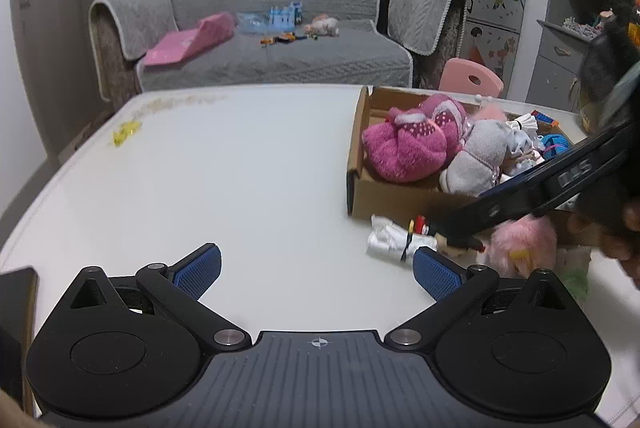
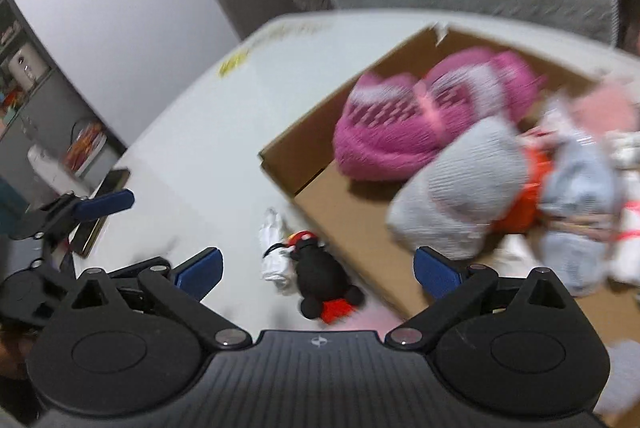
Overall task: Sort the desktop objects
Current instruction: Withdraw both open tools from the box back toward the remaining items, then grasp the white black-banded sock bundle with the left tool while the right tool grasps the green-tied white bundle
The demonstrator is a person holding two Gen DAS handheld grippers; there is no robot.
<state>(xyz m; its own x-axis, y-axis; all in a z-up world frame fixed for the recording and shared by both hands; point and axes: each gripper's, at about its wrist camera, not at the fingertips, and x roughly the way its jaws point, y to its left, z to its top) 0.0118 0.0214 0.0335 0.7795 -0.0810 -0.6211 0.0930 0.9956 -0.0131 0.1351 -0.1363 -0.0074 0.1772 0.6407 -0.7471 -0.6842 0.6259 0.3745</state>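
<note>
Right gripper (image 2: 318, 270) spread wide and empty, hanging over a black mouse doll (image 2: 320, 278) lying on the table (image 2: 192, 132) just outside the cardboard box (image 2: 280, 156); left gripper (image 1: 318, 270) likewise wide, holding nothing. Long axis running roughly away from the camera, red-shorted end nearest. Likely to pinch the white cloth bundle (image 2: 274, 248) touching it, or clip the box wall.

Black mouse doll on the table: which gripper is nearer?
Right. The right gripper hangs just above the black mouse doll, jaws open around it. The left gripper is off to one side, over bare table.
</note>
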